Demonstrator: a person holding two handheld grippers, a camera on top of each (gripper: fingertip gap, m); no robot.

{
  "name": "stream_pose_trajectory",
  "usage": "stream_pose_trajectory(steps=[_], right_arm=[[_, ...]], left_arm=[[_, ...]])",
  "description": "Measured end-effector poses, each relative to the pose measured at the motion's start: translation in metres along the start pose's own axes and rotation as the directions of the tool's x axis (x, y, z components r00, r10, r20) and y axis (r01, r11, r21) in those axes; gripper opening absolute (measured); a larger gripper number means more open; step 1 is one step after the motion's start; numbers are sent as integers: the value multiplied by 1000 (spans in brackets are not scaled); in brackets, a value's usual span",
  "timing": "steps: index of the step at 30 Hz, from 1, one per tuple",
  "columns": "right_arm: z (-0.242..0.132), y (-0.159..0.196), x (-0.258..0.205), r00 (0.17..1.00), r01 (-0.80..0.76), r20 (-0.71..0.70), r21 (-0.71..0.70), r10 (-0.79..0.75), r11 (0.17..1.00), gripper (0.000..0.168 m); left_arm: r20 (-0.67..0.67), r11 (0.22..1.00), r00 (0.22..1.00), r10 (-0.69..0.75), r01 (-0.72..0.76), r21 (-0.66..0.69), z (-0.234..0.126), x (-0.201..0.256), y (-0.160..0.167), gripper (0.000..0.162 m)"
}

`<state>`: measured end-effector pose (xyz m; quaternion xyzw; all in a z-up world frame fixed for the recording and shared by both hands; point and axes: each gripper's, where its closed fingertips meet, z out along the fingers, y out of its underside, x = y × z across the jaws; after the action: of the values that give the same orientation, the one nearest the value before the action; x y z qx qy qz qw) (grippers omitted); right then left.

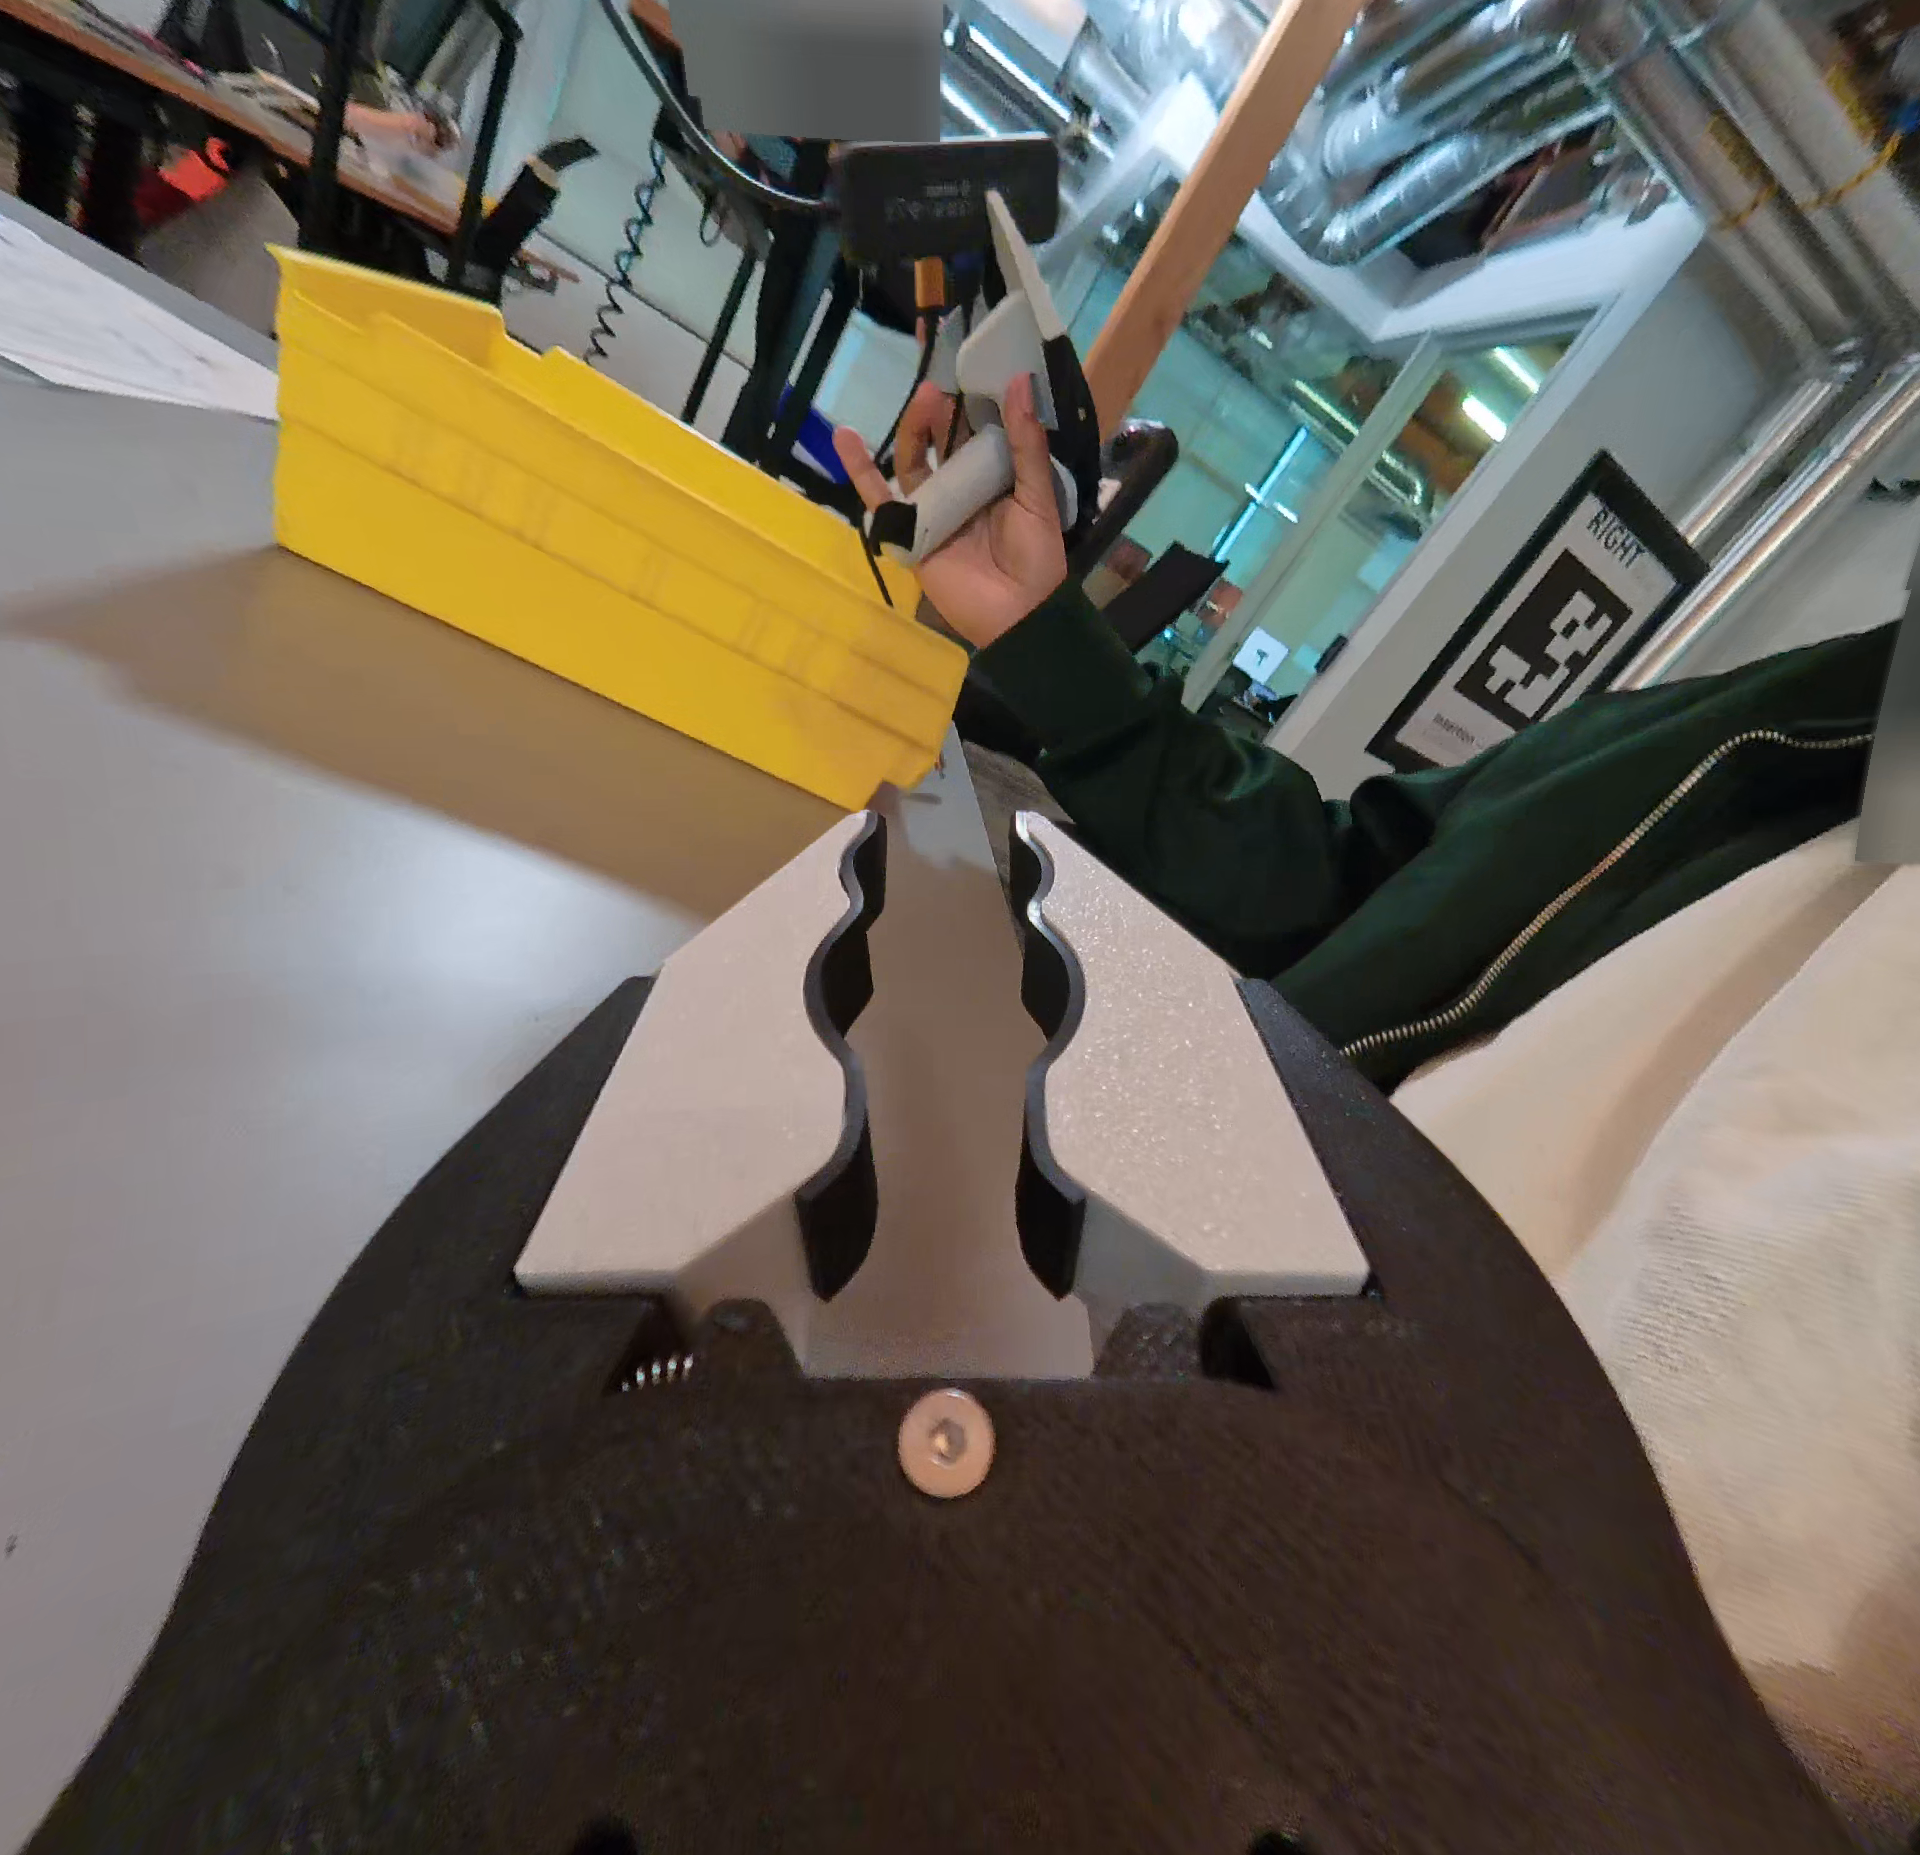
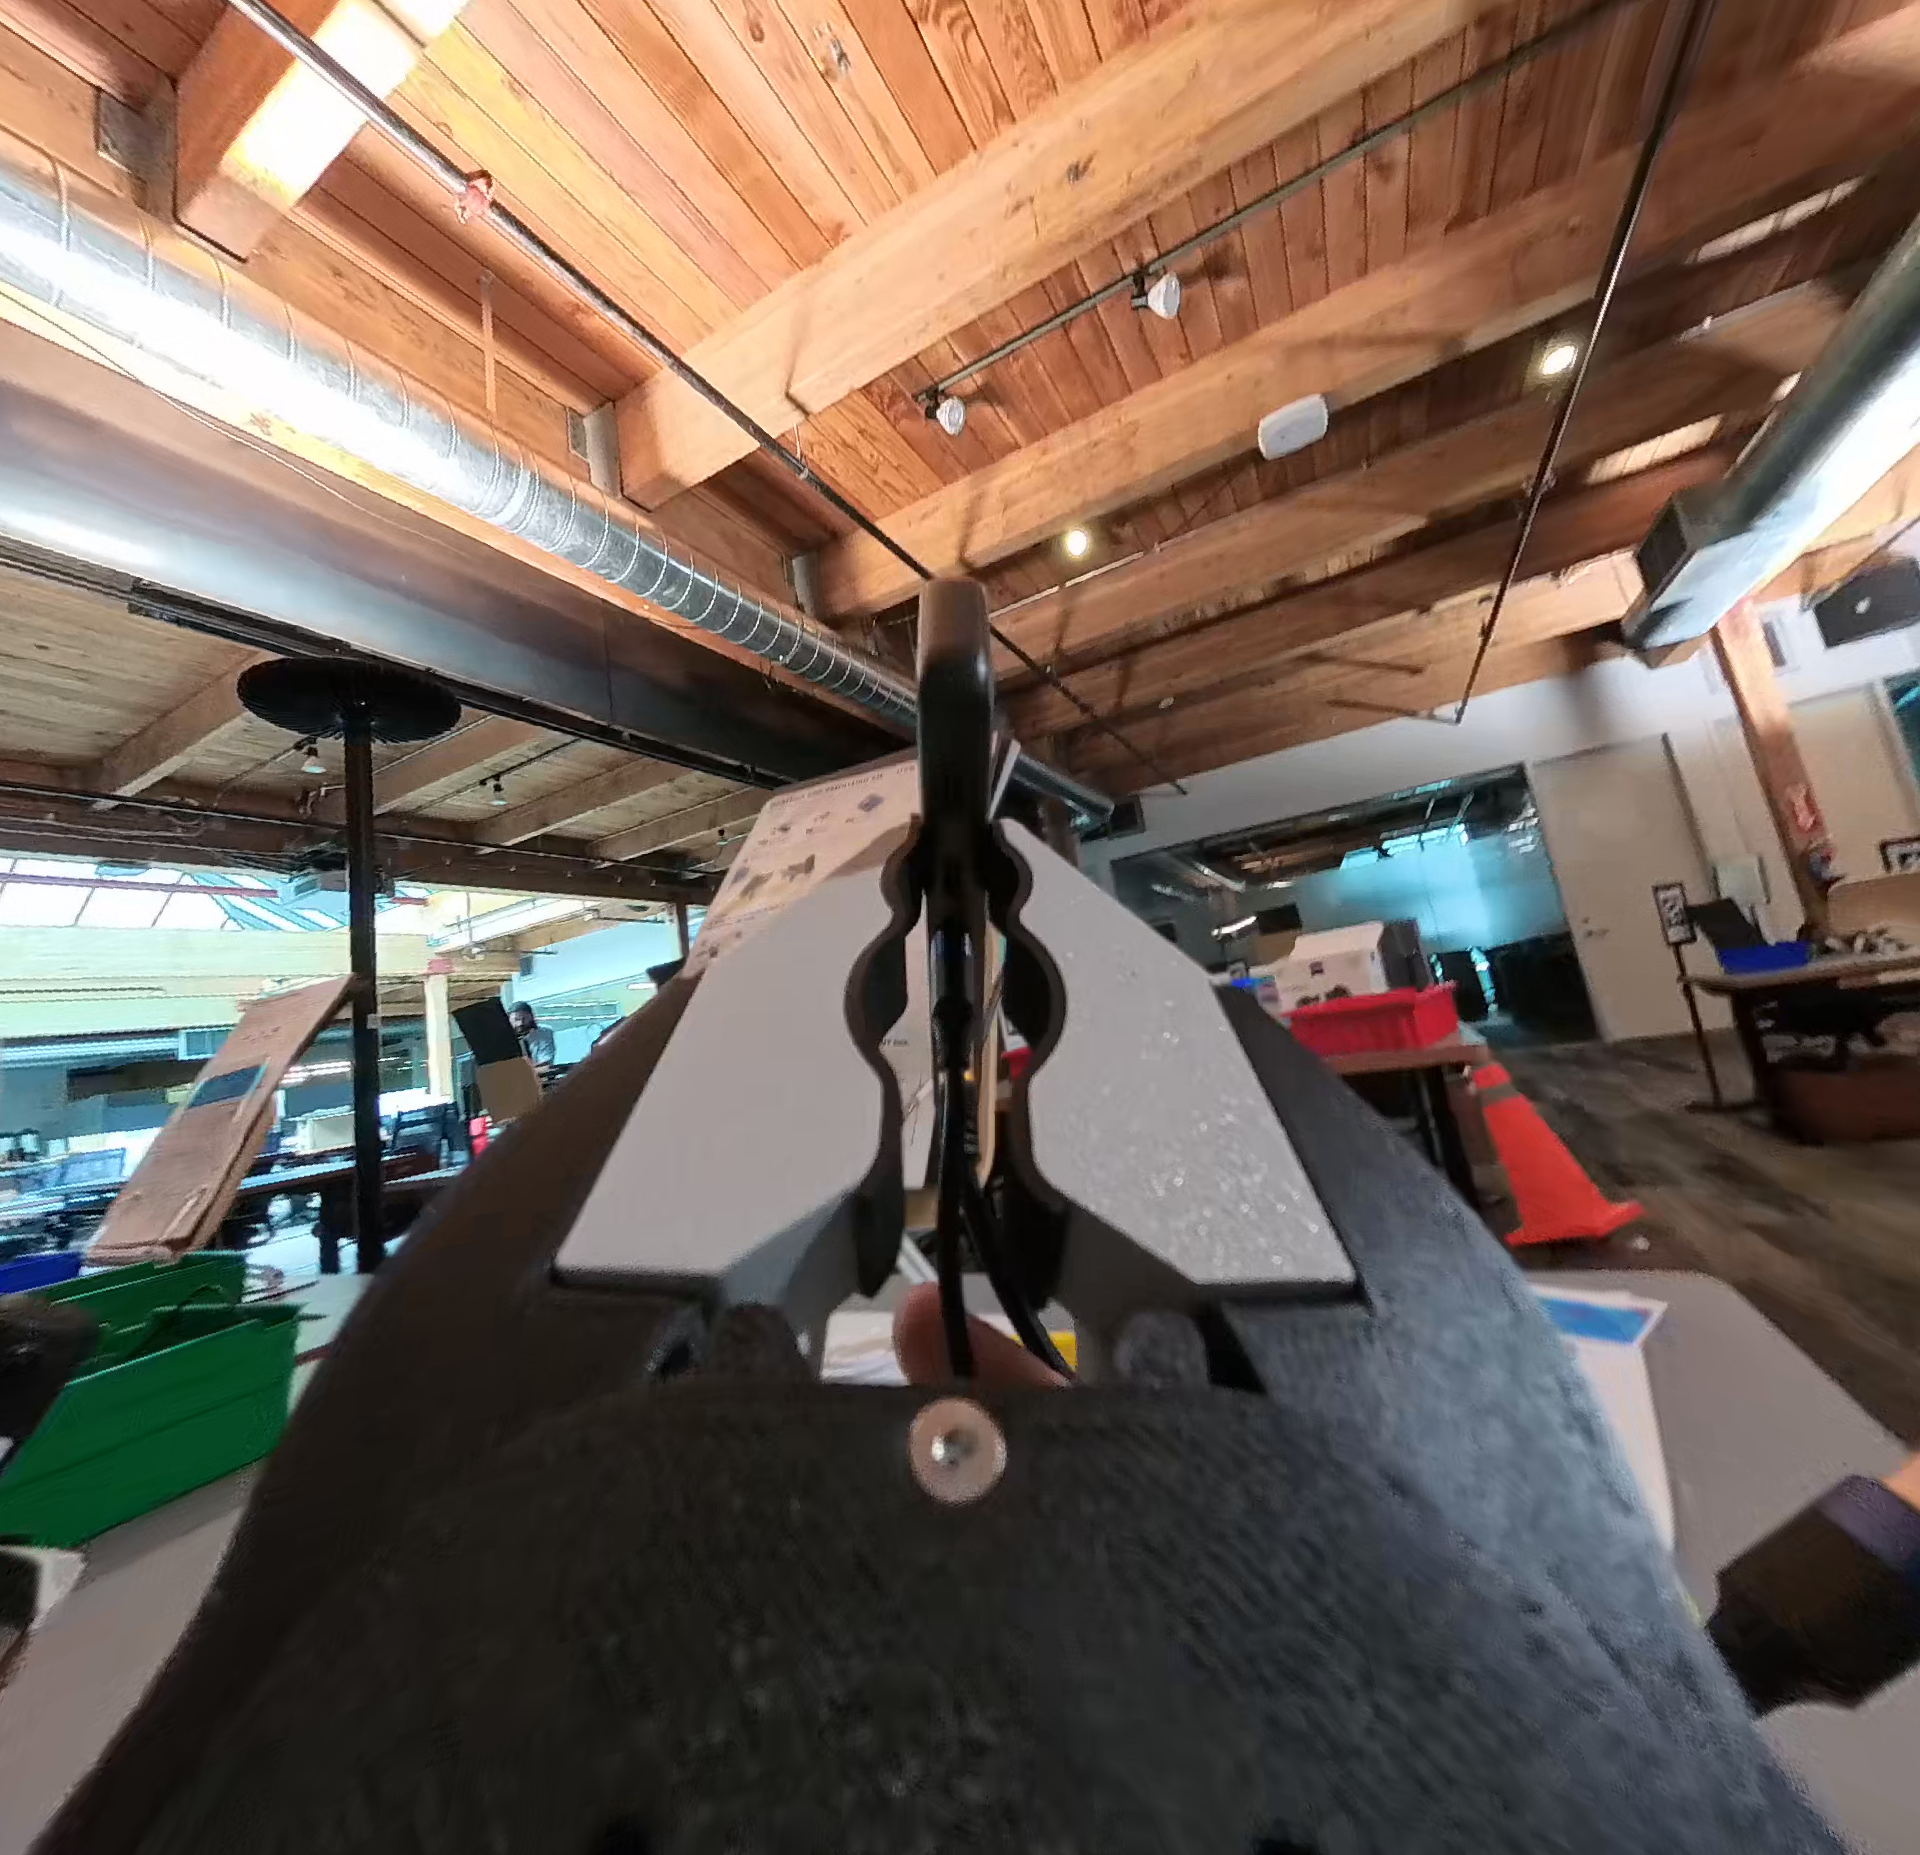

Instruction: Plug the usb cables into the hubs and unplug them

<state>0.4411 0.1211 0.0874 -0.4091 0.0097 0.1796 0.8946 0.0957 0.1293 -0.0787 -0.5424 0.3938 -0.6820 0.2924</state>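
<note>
My right gripper (image 2: 954,839) points up toward the ceiling and is shut on a black USB hub (image 2: 954,683), seen edge-on. Black cables (image 2: 956,1130) hang from the hub down between the fingers. In the left wrist view the same hub (image 1: 945,190) is held high by the right gripper (image 1: 987,283) in a person's hand (image 1: 987,548), with an orange plug (image 1: 928,283) and other cables in its lower edge. My left gripper (image 1: 948,839) is open and empty, low over the grey table (image 1: 260,974).
A yellow bin (image 1: 582,517) stands on the table ahead-left of my left gripper. A person's green sleeve (image 1: 1351,839) reaches across on the right. In the right wrist view a green bin (image 2: 156,1390) sits at the left, papers (image 2: 1600,1338) at the right, and an orange cone (image 2: 1538,1161) beyond.
</note>
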Motion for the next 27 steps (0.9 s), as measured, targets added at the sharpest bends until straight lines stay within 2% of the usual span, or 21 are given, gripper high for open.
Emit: stream_pose_trajectory(steps=[4, 7, 11, 14, 17, 18, 19, 21, 22, 23, 25, 27], right_arm=[[-10, 27, 4, 995, -97, -9, -101, 96, 990, 10], [-15, 58, 6, 998, -55, -42, -258, 46, 965, 10], [-27, 98, 27, 988, -53, -151, -464, -19, 884, 10], [-34, 117, 34, 979, -128, -202, -547, 18, 827, 10], [-35, 128, 32, 961, -246, -252, -573, 117, 782, 16], [-35, 133, 33, 939, -319, -300, -577, 168, 752, 22], [-40, 144, 33, 902, -415, -368, -599, 225, 684, 19], [-56, 166, 19, 838, -545, -444, -698, 317, 465, 23], [-60, 169, 10, 815, -572, -450, -721, 365, 390, 23], [-59, 166, 4, 794, -594, -449, -719, 411, 362, 25], [-50, 151, 4, 777, -613, -424, -679, 466, 403, 26], [-37, 126, 7, 795, -592, -363, -638, 486, 492, 32]], left_arm=[[-13, 997, 1000, 1, -2, -72, 7, 1, 12, 22], [-22, 996, 1000, -2, 0, -87, 9, 3, 15, 22], [-18, 997, 1000, -3, 2, -74, 8, 3, 13, 22], [-17, 997, 1000, -10, 9, -74, 7, 2, 13, 22], [-14, 997, 1000, -6, 5, -77, 8, 2, 14, 22], [-14, 997, 1000, -6, 5, -79, 8, 2, 14, 22], [-15, 997, 1000, -8, 7, -80, 8, 2, 14, 21], [-19, 997, 1000, -15, 14, -82, 8, 2, 15, 21], [-21, 997, 1000, -18, 16, -81, 7, 2, 15, 21], [-22, 997, 1000, -20, 18, -80, 7, 2, 14, 21], [-24, 997, 999, -24, 23, -78, 7, 2, 14, 21], [-26, 997, 999, -30, 28, -76, 7, 2, 14, 21]])
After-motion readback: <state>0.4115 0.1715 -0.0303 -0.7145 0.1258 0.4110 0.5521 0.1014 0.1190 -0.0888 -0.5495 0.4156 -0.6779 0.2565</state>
